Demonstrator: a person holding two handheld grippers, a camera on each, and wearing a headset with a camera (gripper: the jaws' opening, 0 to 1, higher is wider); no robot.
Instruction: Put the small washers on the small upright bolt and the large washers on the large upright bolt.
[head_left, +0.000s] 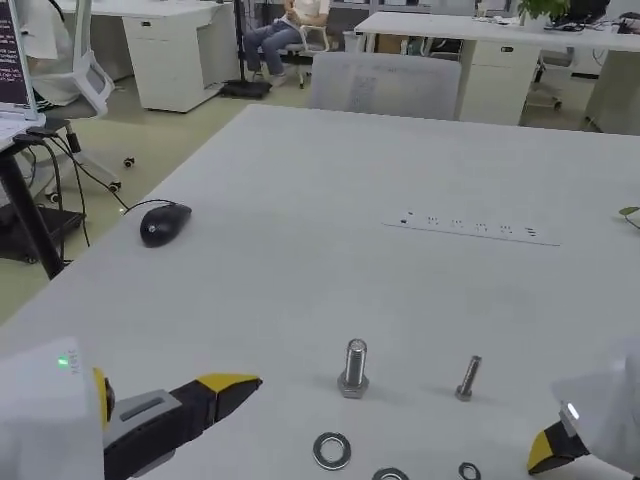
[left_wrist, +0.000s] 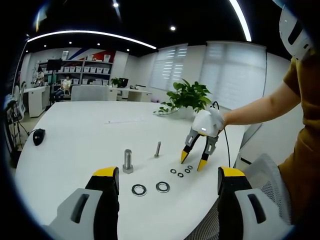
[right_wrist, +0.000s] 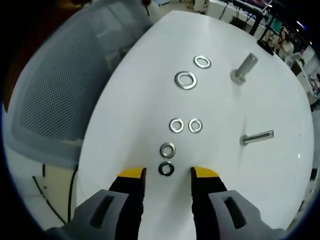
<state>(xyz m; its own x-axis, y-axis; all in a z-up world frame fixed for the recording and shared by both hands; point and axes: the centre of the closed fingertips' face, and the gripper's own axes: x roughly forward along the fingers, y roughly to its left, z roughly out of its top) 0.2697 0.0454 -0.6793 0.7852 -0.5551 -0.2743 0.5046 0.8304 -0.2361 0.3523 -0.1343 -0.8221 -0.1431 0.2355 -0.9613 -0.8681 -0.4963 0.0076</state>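
Right gripper view looks along the right gripper (right_wrist: 167, 172), jaws parted slightly wider than the nearest small washer (right_wrist: 166, 169). That washer lies flat on the surface (right_wrist: 130, 115) between the tips, seemingly lined up for a pinch, with nothing gripped yet. There are four small washers in all, the other three just ahead of the jaws. Farther ahead lie two large washers (right_wrist: 185, 80), one large bolt (right_wrist: 244, 69) and one small bolt (right_wrist: 258, 137), both standing upright to take washers. The left gripper (left_wrist: 168, 172) hangs well short of the parts, jaws wide and empty, probably to keep clear.
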